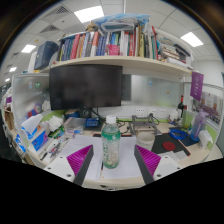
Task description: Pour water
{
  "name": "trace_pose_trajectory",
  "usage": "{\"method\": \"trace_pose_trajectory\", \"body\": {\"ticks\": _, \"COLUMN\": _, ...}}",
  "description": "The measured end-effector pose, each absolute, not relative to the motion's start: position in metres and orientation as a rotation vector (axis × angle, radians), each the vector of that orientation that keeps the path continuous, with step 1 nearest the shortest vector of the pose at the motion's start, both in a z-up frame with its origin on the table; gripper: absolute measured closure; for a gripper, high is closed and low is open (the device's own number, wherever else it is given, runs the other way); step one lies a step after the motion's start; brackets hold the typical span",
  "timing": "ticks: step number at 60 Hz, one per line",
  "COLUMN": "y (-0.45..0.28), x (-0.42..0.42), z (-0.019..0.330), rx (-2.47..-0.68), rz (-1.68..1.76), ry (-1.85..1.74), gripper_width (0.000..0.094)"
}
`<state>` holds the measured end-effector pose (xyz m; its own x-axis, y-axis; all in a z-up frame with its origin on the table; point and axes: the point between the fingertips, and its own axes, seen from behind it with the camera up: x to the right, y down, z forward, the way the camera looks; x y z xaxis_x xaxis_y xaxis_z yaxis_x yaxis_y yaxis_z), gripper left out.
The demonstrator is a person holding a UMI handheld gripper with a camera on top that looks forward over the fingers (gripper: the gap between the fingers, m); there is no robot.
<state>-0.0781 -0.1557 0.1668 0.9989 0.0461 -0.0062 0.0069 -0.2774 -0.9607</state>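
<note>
Gripper [113, 160]: its two fingers reached forward over the near edge of the desk, spread apart, each with a magenta pad [81, 158] on its inner face.
Fingers' state: open; the bottle stood between them with a gap on either side, resting on the desk by itself.
Bottle [111, 143]: clear plastic, cylindrical, upright, with a green cap and a pale green label band round its middle; it stood close to the desk's near edge.
Desk [118, 175]: smooth white top, flat and matte, with a straight near edge that the fingers overhung.
Monitor [86, 86]: wide dark rectangular screen (switched off, by the look of it) standing toward the desk's back edge, beyond the bottle.
Shelf [105, 66]: a pale board running above the monitor, carrying a row of upright books [100, 44] with spines of many colours.
Left side of the desk: a crowd of small boxes and packets in white and blue, too small to tell apart.
Right side of the desk: a blue object and some greenish items near the far corner, unclear in shape.
Ceiling: rectangular light panels [88, 14], glowing white.
</note>
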Motion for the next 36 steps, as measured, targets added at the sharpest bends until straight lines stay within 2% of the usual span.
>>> {"method": "trace_pose_trajectory", "body": {"ticks": 11, "y": -0.076, "x": -0.085, "z": 0.119, "rx": -1.849, "rz": -0.021, "ry": 0.014, "gripper_width": 0.0082}}
{"method": "trace_pose_trajectory", "body": {"ticks": 16, "y": -0.053, "x": -0.087, "z": 0.110, "rx": -1.828, "rz": -0.050, "ry": 0.020, "gripper_width": 0.0105}}
{"method": "trace_pose_trajectory", "body": {"ticks": 24, "y": -0.025, "x": -0.091, "z": 0.113, "rx": -1.765, "rz": -0.097, "ry": 0.017, "gripper_width": 0.0273}}
{"method": "trace_pose_trajectory", "body": {"ticks": 27, "y": -0.018, "x": -0.087, "z": 0.110, "rx": -1.768, "rz": -0.116, "ry": 0.026, "gripper_width": 0.0420}}
{"method": "trace_pose_trajectory", "body": {"ticks": 36, "y": -0.007, "x": -0.082, "z": 0.111, "rx": -1.744, "rz": -0.100, "ry": 0.086, "gripper_width": 0.0510}}
